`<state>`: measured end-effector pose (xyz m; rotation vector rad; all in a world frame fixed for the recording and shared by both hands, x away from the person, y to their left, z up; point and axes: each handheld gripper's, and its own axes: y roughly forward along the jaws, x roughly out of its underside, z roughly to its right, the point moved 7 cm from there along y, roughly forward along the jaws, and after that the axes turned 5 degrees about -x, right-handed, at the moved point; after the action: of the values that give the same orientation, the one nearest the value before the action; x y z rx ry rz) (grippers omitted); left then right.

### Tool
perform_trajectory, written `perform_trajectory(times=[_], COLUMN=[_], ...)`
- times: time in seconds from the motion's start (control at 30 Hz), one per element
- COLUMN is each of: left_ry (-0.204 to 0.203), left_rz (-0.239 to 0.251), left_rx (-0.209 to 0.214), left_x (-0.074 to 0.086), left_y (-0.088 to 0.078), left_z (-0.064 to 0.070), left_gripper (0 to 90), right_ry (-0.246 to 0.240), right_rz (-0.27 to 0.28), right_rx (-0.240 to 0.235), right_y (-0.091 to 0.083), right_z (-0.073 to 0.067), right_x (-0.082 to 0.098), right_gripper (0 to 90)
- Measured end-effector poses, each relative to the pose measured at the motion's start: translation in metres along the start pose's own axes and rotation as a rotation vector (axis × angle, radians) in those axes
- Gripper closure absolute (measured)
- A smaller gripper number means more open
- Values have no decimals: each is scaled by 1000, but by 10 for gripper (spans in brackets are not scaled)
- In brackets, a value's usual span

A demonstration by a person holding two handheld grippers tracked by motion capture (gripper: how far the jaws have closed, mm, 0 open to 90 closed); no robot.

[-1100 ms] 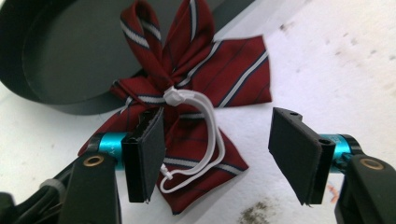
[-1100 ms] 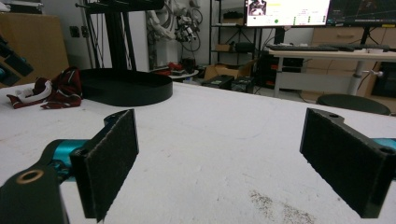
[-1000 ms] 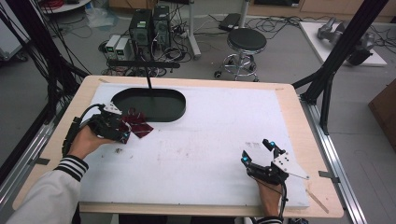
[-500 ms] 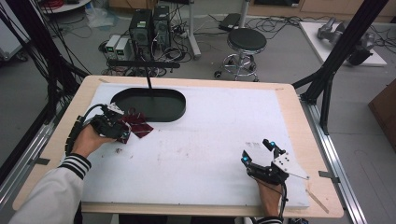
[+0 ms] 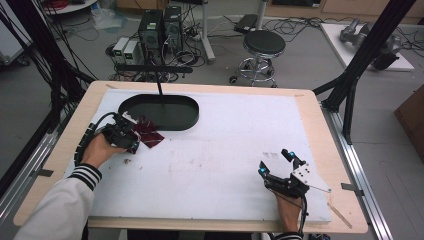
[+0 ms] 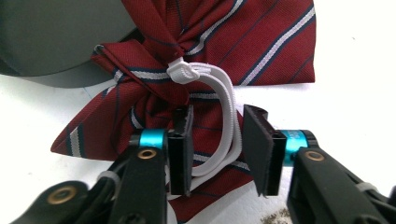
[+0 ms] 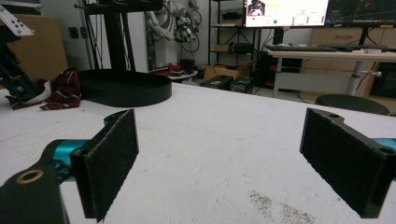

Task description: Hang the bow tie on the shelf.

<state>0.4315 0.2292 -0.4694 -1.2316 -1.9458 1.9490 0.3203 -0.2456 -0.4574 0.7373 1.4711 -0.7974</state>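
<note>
Your right tool [image 5: 276,161] rested near the counter's [image 5: 225,150] front edge, jaws spread wide on nothing. Farther off, your left tool [image 6: 215,140] straddled the bow tie's [image 6: 224,51] white elastic loop [image 6: 224,100], unclamped, beside the black tray [image 5: 159,112].

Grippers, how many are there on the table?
2. The left gripper is beside the black tray, its jaws open around the white strap of the red bow tie. The right gripper is open near the table's front right.
</note>
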Motion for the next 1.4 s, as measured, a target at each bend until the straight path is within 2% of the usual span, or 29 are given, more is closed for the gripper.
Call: perform_trajectory(times=[0.17,0.33,0.5,0.93,1.13,1.3,1.4], left_ry=[0,-3,-30,-10,3,-17,-33], left_rz=[3,-20,-38,-61,-45,-6,35], left_rx=[5,10,2,3,8,20,37], left_x=[-2,-2,-1,1,3,5,5], left_y=[-3,-2,1,4,3,-1,-4], left_z=[2,4,2,2,0,-4,-6], left_gripper=[656,649,704,860,870,872,873], right_ry=[0,0,0,2,5,4,5], right_rz=[0,0,0,-1,-1,0,0], right_rx=[0,0,0,0,-1,-1,-1], right_y=[0,0,0,0,0,0,0], right_z=[0,0,0,0,0,0,0], right_x=[0,0,0,0,0,0,0], right_gripper=[106,106,106,107,107,107,107])
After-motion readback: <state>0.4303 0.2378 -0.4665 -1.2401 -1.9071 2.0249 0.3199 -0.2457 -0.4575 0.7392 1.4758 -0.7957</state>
